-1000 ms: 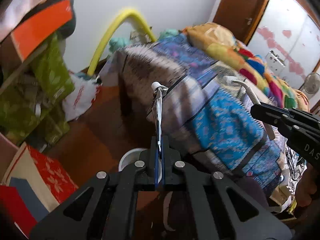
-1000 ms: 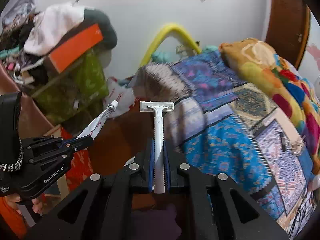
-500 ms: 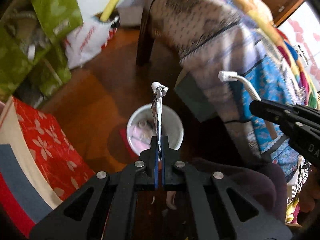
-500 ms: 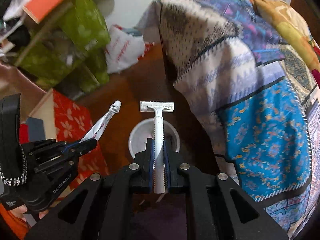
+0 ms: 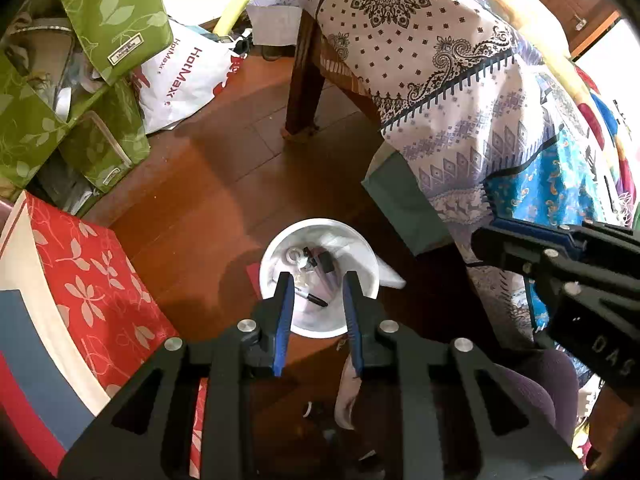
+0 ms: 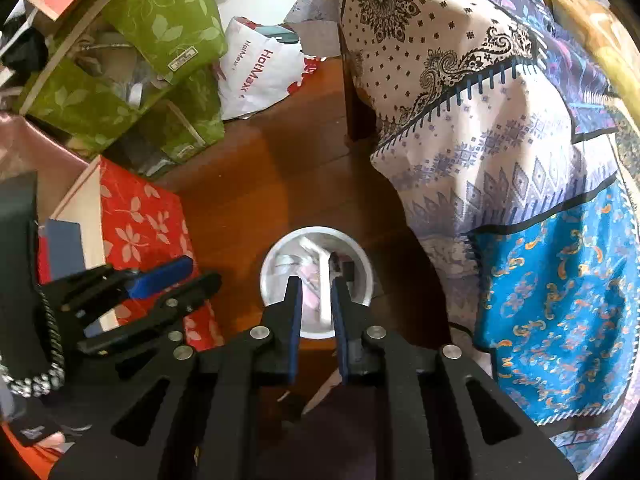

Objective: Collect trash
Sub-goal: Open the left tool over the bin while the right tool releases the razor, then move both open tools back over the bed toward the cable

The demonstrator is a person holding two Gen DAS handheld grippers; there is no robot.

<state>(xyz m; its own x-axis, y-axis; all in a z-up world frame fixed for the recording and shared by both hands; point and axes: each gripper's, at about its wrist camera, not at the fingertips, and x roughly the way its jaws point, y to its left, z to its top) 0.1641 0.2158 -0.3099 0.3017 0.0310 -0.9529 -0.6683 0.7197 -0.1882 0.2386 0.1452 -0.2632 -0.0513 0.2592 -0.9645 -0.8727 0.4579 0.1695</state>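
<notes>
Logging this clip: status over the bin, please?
Left gripper opening, nothing between fingers. Right gripper opening, blurred white razor dropping toward bin. Bin holds trash and a marker. Nothing blocking.

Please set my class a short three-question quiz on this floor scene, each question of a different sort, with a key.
1. True or false: the white bin stands on a wooden floor.
2. Which word is printed on the white plastic bag? A) HotMax B) Fresh C) Sale
3. Fill in: the box with the white leaf pattern left of the bin is ___.

Key: 1 true; 2 A; 3 red.
</notes>
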